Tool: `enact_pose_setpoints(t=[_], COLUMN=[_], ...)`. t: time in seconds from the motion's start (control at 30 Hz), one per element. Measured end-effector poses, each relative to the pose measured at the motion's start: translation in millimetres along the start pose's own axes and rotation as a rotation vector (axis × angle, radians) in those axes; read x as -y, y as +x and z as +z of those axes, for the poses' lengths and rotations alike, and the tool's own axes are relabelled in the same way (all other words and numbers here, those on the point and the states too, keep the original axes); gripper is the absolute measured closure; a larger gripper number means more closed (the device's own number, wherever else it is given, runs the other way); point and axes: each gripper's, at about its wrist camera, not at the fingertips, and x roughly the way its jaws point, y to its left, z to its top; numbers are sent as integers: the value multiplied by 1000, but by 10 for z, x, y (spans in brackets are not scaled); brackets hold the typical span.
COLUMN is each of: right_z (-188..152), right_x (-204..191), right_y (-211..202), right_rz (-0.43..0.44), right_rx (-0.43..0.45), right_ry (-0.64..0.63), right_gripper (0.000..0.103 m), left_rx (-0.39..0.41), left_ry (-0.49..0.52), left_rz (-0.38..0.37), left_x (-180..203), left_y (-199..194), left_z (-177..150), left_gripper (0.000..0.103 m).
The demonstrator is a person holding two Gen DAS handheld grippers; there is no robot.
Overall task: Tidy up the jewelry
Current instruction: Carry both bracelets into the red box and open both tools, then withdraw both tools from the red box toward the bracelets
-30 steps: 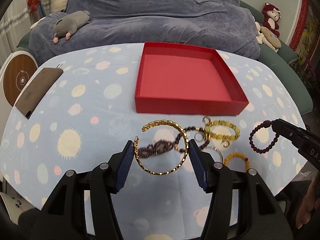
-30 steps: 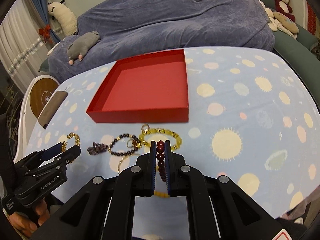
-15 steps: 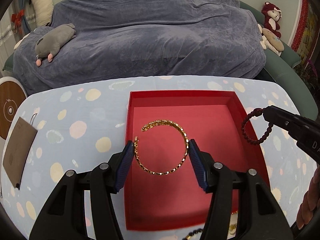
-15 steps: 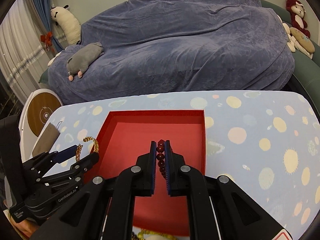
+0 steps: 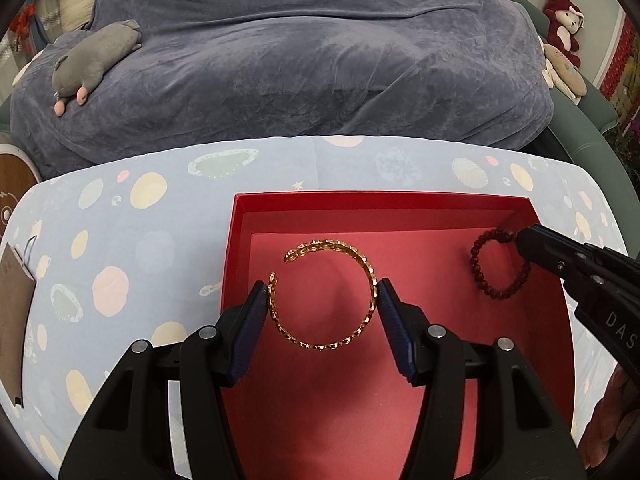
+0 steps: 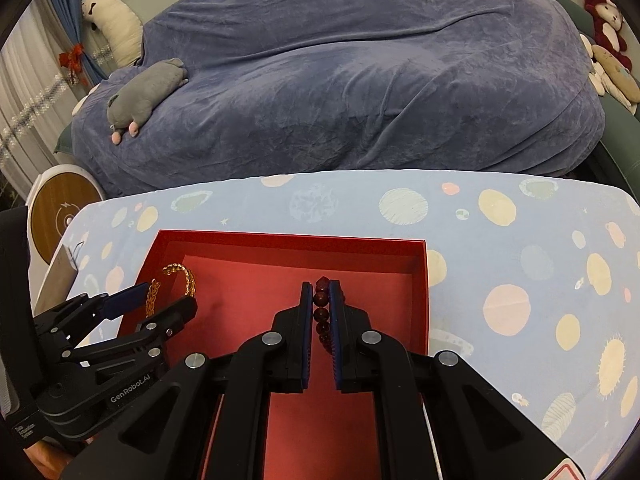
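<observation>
Left gripper point(image 5: 323, 300): angled steeply down over the red box point(image 5: 400, 204), jaws spread and clamped on both sides of the gold open cuff bracelet point(image 5: 324, 344), held flat above the box floor.
Right gripper point(image 6: 320, 300): likewise tilted down, jaws nearly closed on the dark red bead bracelet point(image 6: 321, 314), loop hanging near the box's far right corner.
Against a second earlier: both moved from the loose jewelry on the spotted desk point(image 5: 140, 240) to above the box; grips unchanged.
Left wrist view only: whole bead loop point(image 5: 500, 264), brown case point(image 5: 14, 320) at desk edge.
Right wrist view only: beads edge-on between the pads, round white stand point(image 6: 60, 204).
</observation>
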Motion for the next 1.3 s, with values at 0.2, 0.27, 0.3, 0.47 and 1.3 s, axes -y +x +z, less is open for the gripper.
enact_pose_setpoints(t=[0.2,0.27,0.3,0.47,1.3], right_z=[-1,-20,-39,-212,-2665], right_x=[-13,-21,-26,-45,-207], right_y=[-146,-239,-296,-629,-1558], right_rz=[-25,-28,-32,-18,-138], right_rx=[44,59,64,78,-72], right_ry=[3,-2,-6,2,-33], right_gripper=[62,59,59,57,54], left_rx=[22,44,52,80,9], left_ry=[-12,-23,-25,-8,-77], left_rz=[18,14,12,11,52], left_x=[-12,-28,-32,-3,-150], left_y=[-34,-118,-166,-475,-1465], left_z=[4,-9,-20,-143,-2408], left_gripper=[40,37,35,35,31])
